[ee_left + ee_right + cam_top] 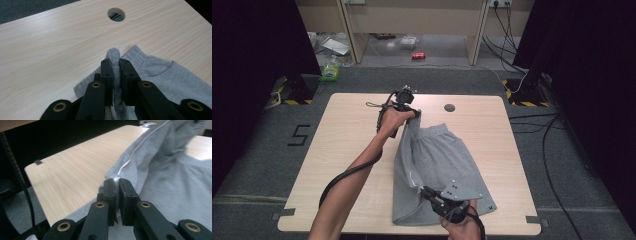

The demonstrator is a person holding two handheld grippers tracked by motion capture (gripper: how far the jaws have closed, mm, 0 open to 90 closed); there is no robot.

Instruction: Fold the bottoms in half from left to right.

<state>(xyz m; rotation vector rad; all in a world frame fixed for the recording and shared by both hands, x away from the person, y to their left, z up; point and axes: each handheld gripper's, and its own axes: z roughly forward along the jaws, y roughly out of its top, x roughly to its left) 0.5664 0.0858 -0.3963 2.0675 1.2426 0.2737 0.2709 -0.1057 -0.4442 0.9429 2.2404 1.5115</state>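
Grey shorts (pixel 437 160) lie on the light wooden table (pixel 342 150), their left side lifted into a ridge between my two grippers. My left gripper (pixel 414 114) holds the far end, shut on the grey waistband fabric (pixel 113 58) pinched between its black jaws. My right gripper (pixel 422 190), near the front edge, is shut on a fold of the shorts (pixel 150 165) by a white seam line (pixel 125 165). The right gripper's own view (pixel 115 181) shows cloth squeezed between the pads.
A round cable hole (pixel 449 107) (pixel 116 14) sits in the table's far part. Black stands (pixel 297 85) flank the table's far corners, and cables (pixel 542 130) trail on the floor at right. A green bottle (pixel 331 69) and a red can (pixel 418 55) lie on the floor beyond.
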